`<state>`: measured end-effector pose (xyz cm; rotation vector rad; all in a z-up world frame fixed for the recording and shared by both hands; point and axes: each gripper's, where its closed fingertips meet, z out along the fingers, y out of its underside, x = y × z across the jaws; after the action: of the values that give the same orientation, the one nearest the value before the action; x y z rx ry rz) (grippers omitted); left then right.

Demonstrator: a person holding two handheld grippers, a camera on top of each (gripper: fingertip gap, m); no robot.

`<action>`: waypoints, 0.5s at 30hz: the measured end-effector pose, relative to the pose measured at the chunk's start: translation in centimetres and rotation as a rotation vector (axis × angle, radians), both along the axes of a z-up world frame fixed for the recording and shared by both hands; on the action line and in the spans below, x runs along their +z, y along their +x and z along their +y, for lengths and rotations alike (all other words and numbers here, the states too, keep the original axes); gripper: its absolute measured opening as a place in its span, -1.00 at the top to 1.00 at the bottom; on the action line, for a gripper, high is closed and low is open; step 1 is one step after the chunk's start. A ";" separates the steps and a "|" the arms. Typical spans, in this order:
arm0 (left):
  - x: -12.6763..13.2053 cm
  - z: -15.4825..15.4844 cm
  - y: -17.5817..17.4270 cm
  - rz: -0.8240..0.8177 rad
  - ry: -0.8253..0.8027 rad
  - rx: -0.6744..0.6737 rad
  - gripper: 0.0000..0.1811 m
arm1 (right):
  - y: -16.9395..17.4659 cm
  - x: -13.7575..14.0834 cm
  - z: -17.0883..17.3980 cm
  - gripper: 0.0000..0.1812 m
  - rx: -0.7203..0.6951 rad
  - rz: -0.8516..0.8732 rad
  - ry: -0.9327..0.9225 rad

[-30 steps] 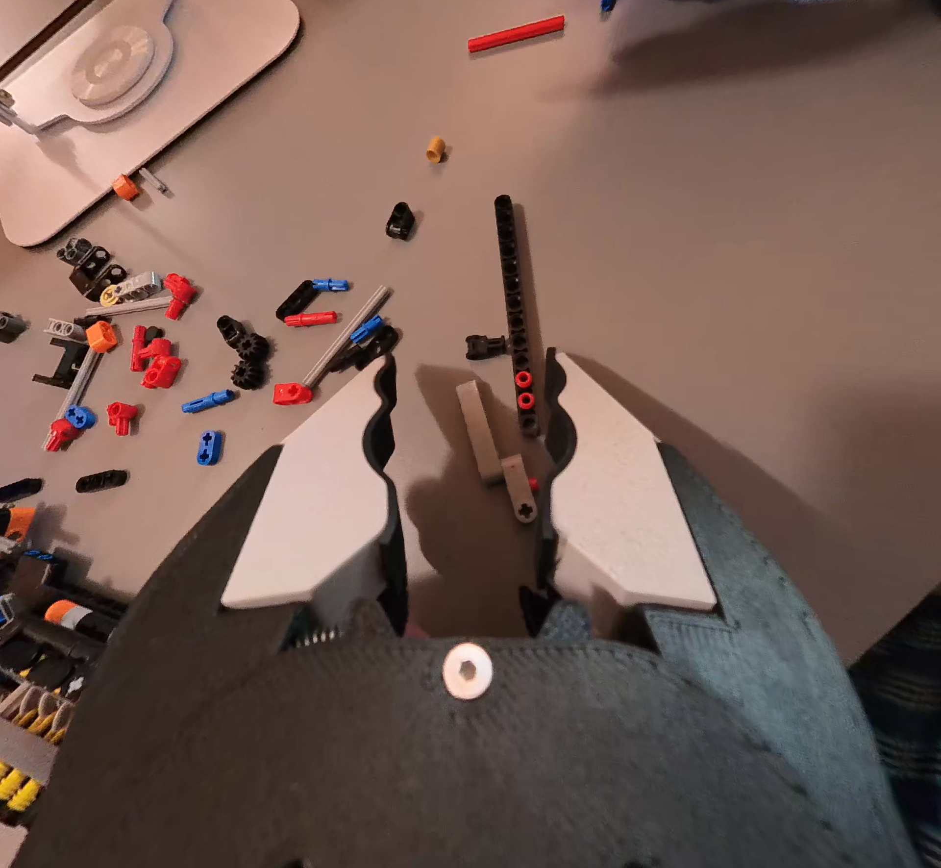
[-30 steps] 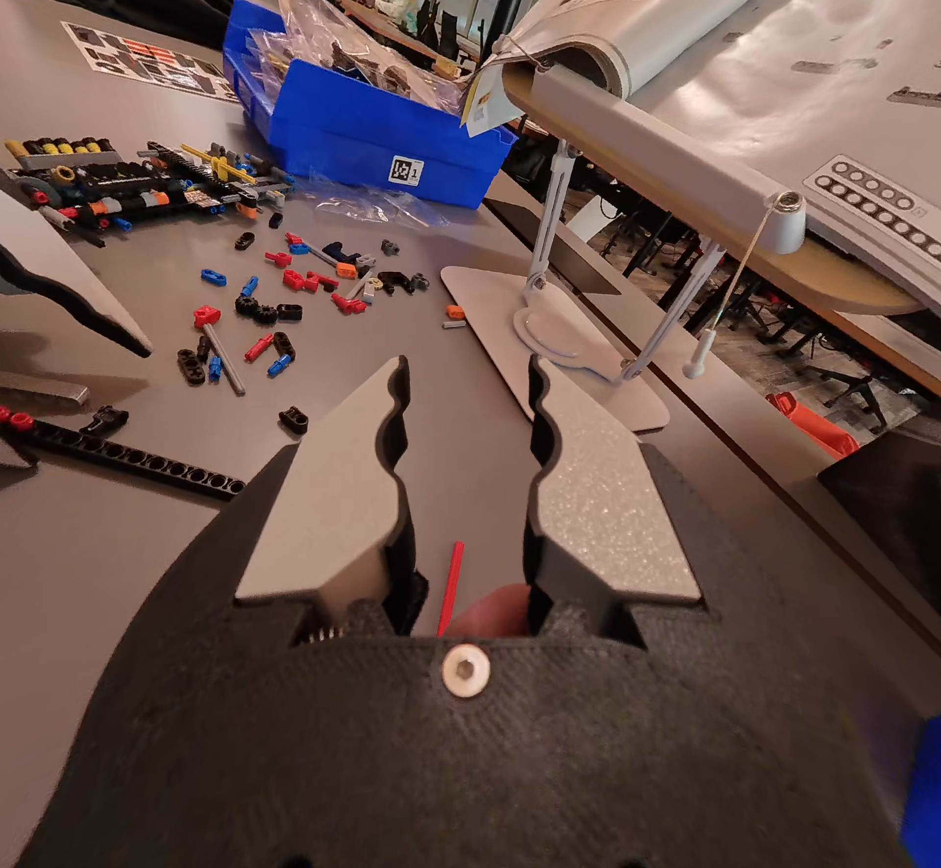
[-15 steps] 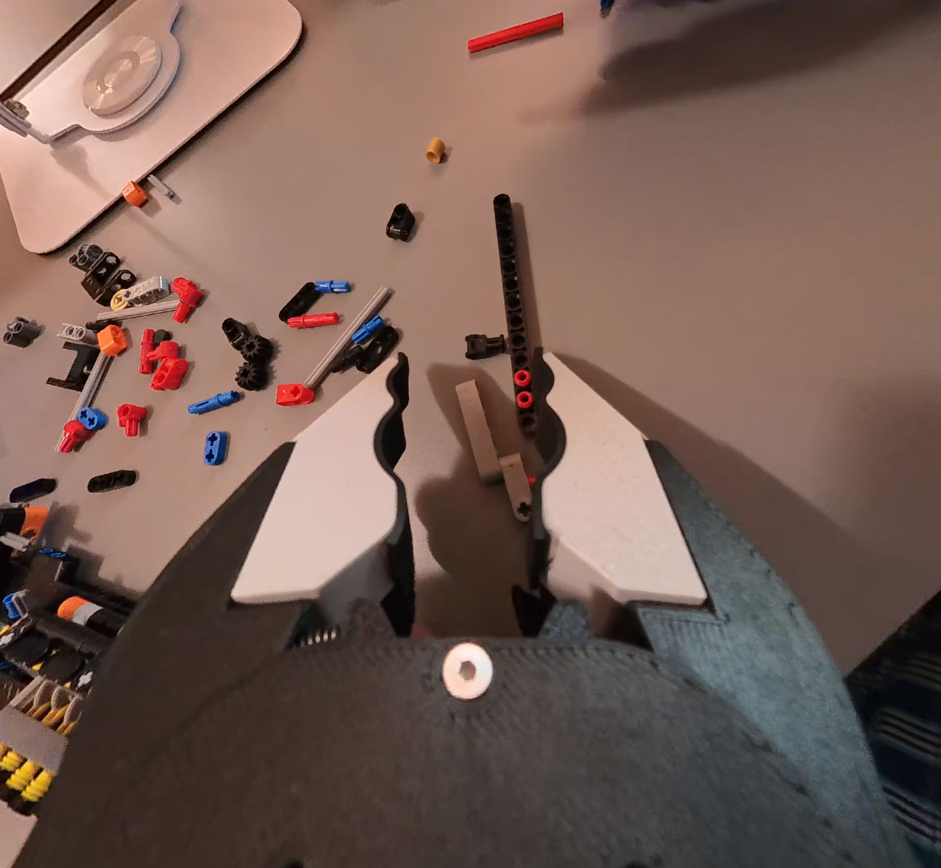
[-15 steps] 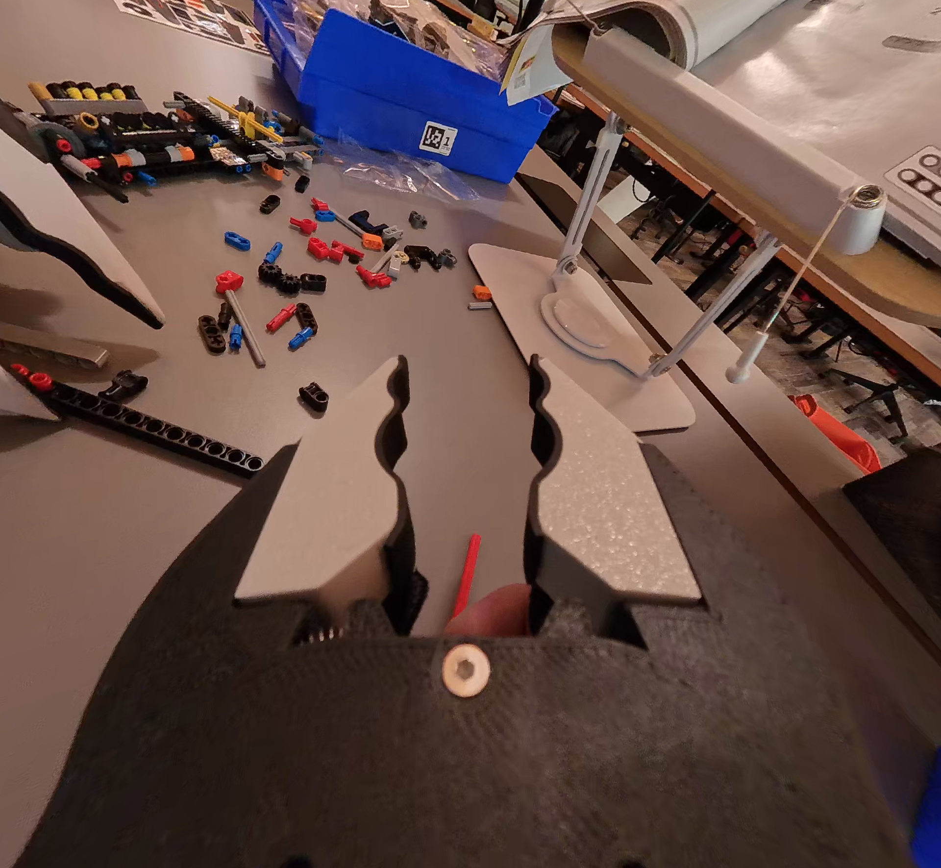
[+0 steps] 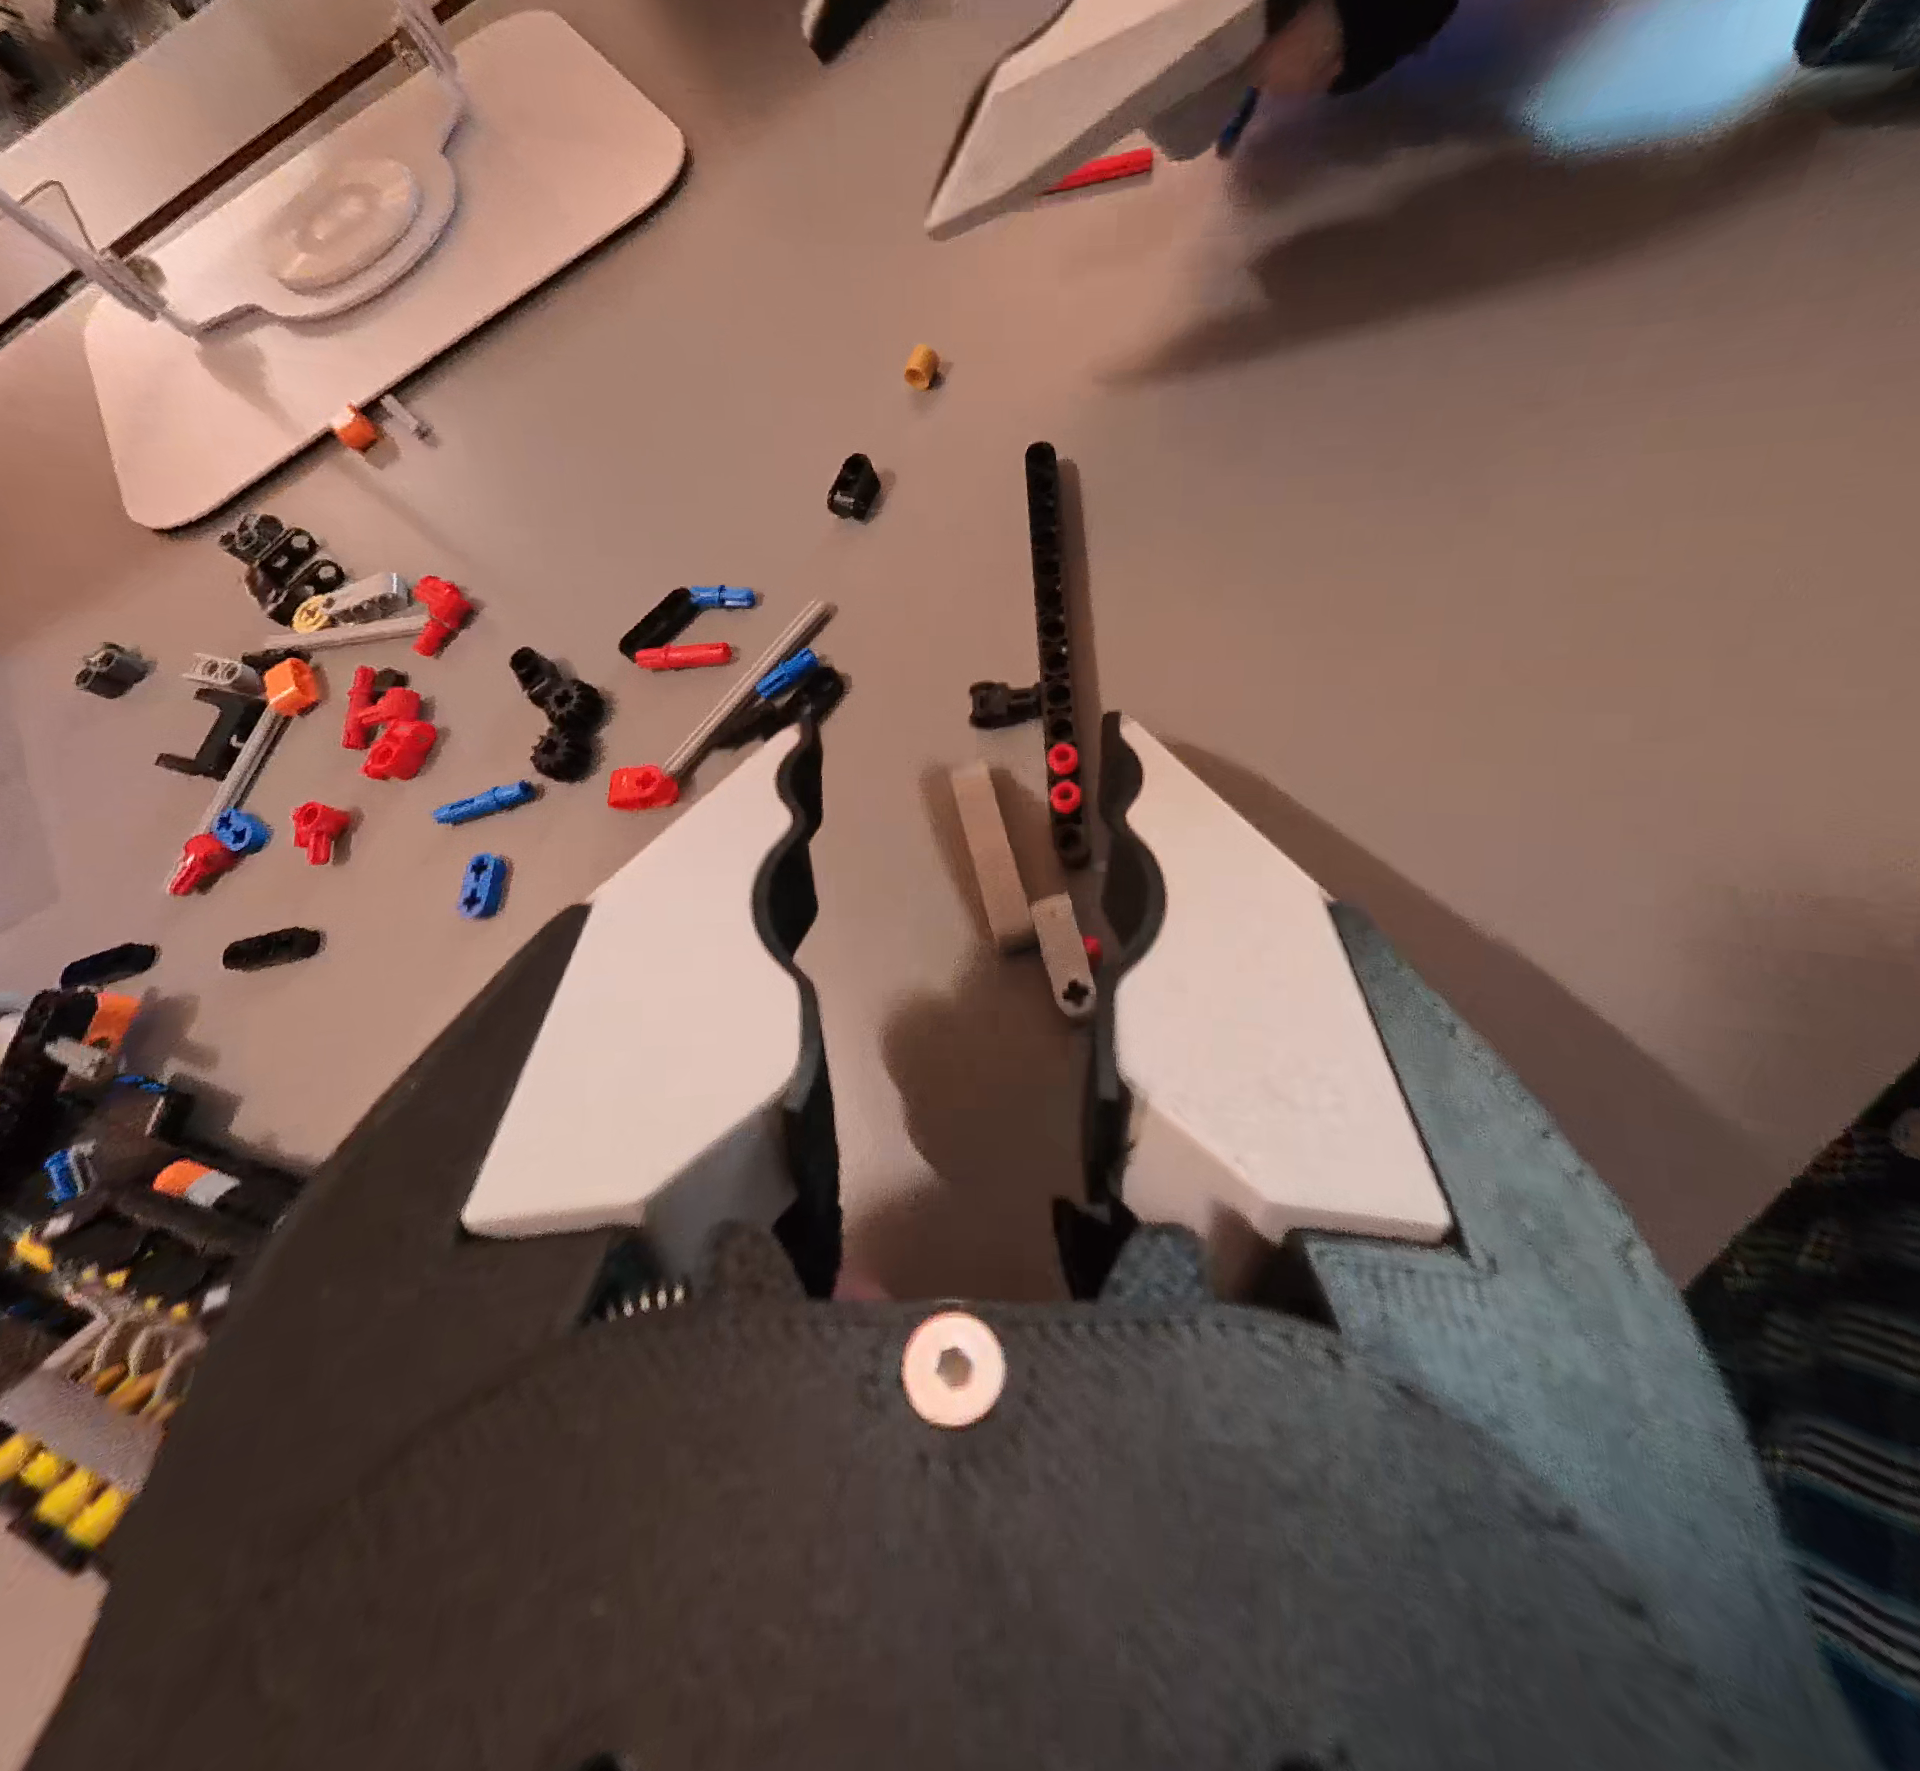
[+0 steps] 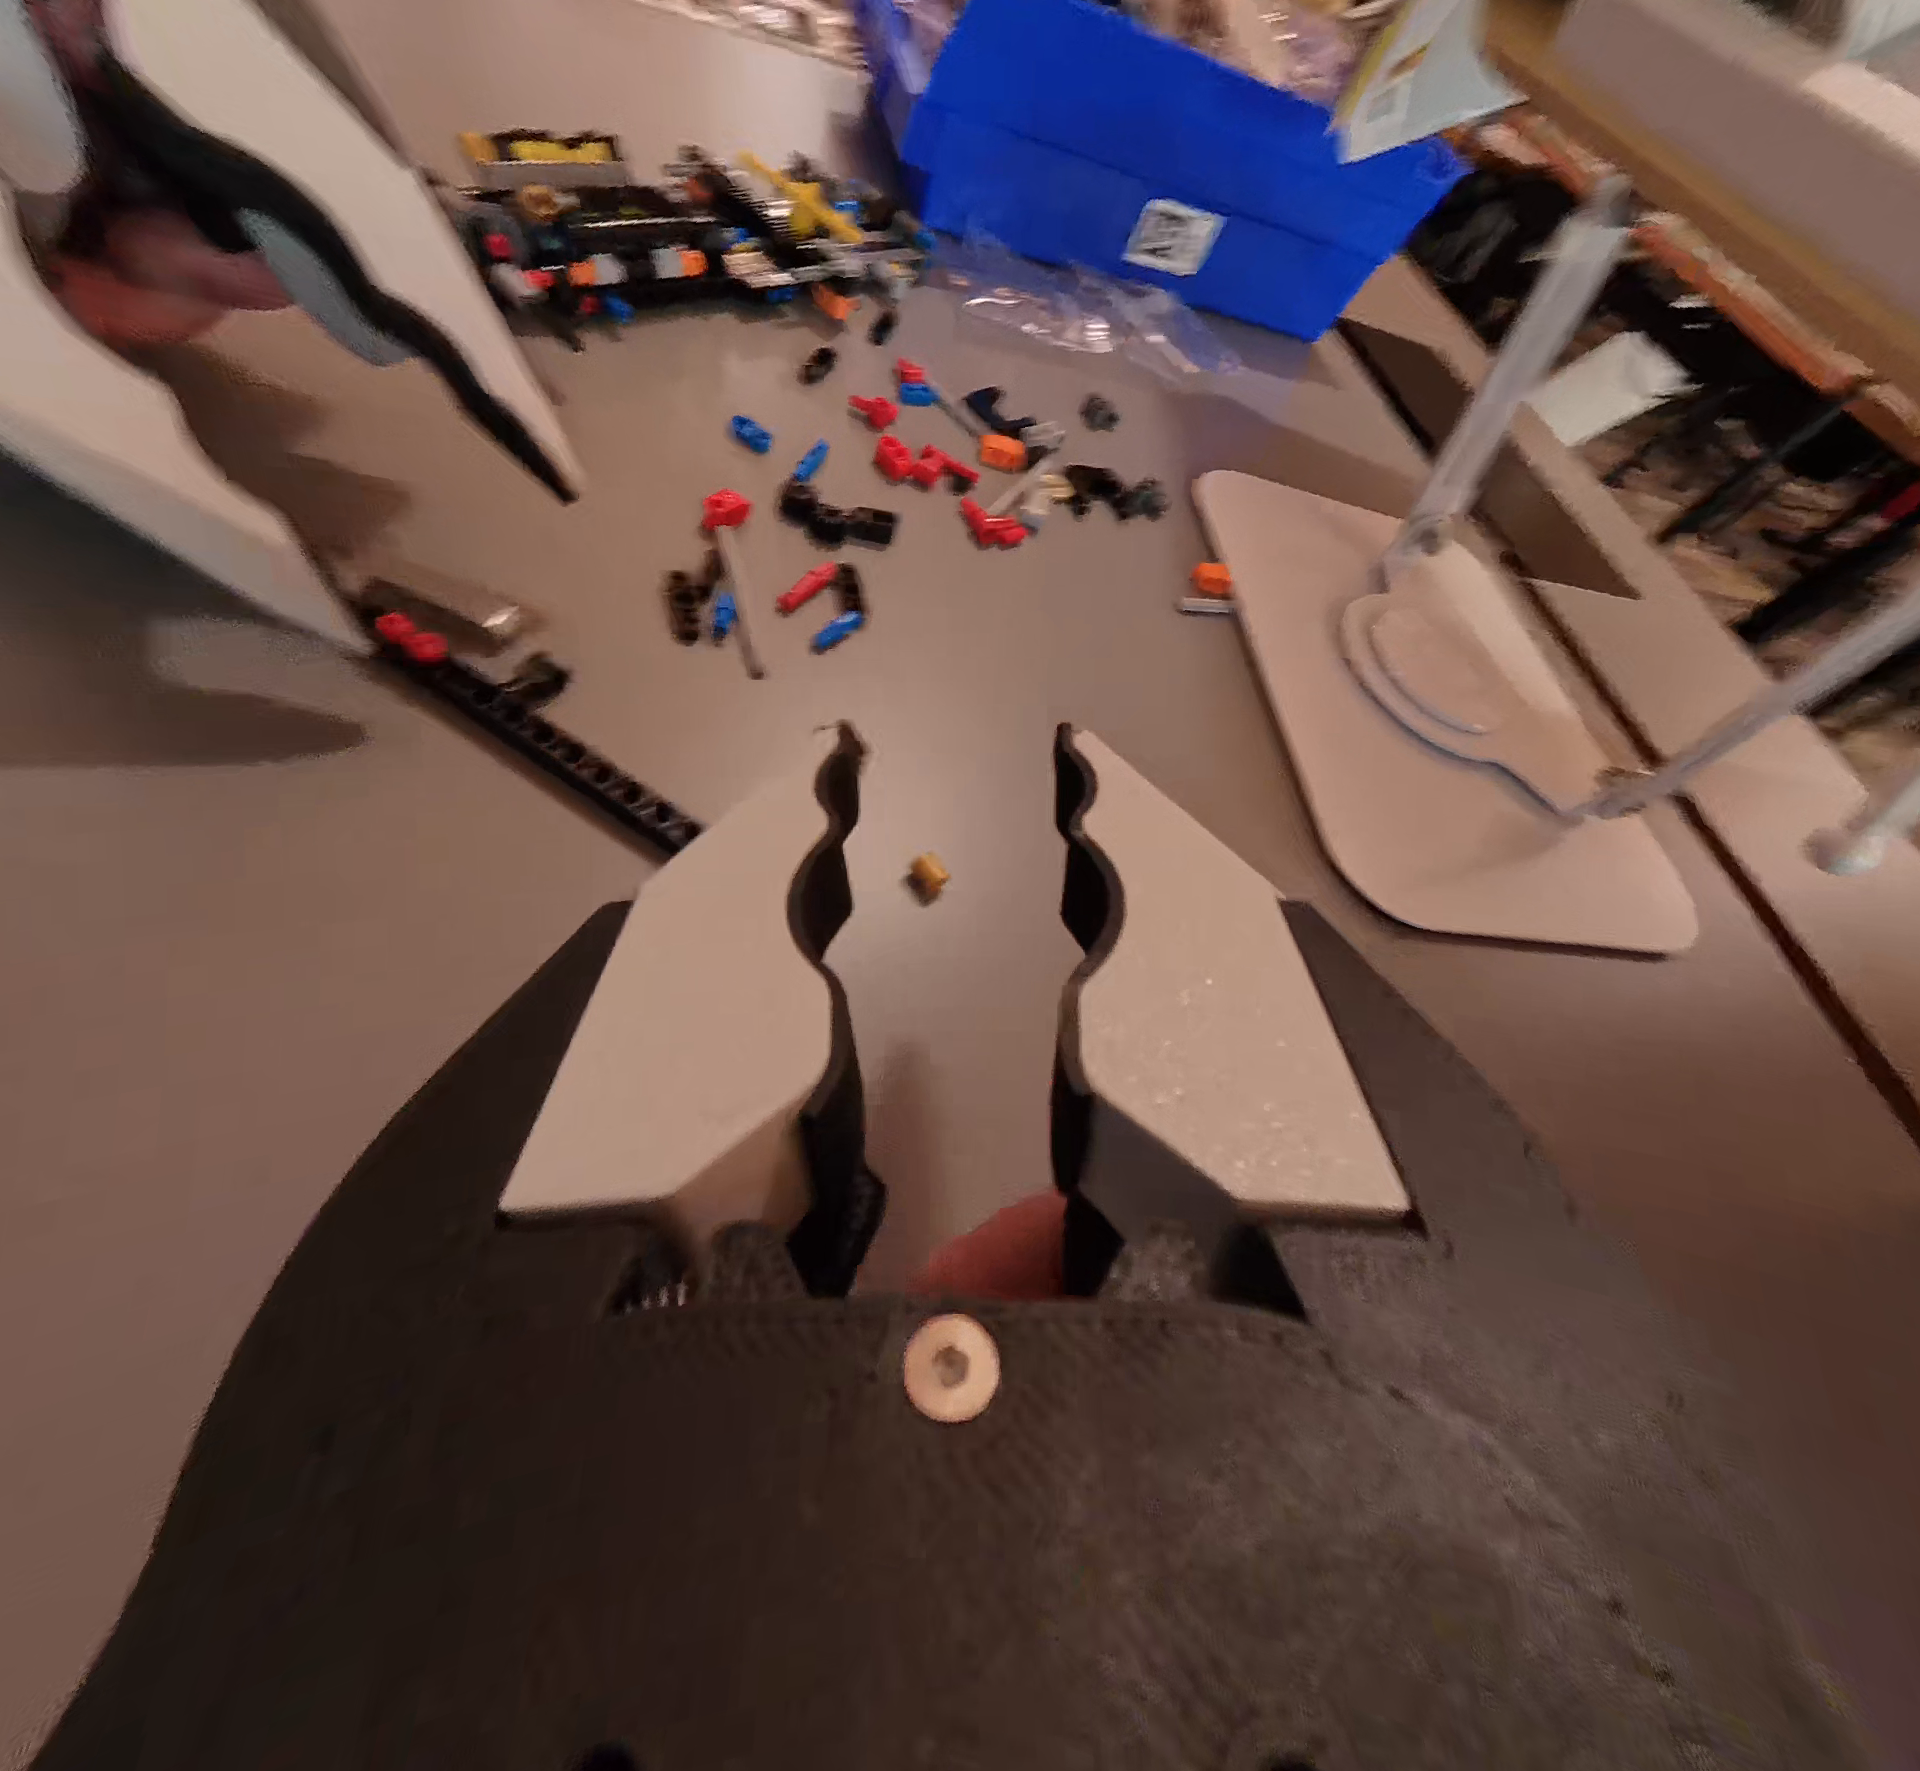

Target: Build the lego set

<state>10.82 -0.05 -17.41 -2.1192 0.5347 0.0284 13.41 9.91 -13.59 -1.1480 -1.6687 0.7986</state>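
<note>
My right gripper (image 6: 951,786) is spread and empty, the tan bush (image 6: 928,875) between its fingers: I'd lower squarely, then pinch gently. My left gripper (image 5: 961,765), spread, straddles the black beam (image 5: 1049,620).

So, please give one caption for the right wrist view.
Open right claw above a small tan bush on the grey table.
</note>
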 end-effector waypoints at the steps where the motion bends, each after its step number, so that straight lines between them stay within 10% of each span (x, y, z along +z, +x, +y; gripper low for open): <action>1: 0.1 -0.3 0.0 -0.011 0.003 0.000 0.43 | 0.1 -0.3 -0.9 0.68 0.050 -0.027 -0.012; 15: -1.2 -2.1 0.0 0.027 -0.091 -0.036 0.55 | 0.8 -4.5 -5.9 0.69 0.271 -0.275 0.010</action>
<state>10.84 -2.13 -18.59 -2.2002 0.6007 0.0126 14.23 4.06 -18.07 -1.0753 -2.0863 0.8255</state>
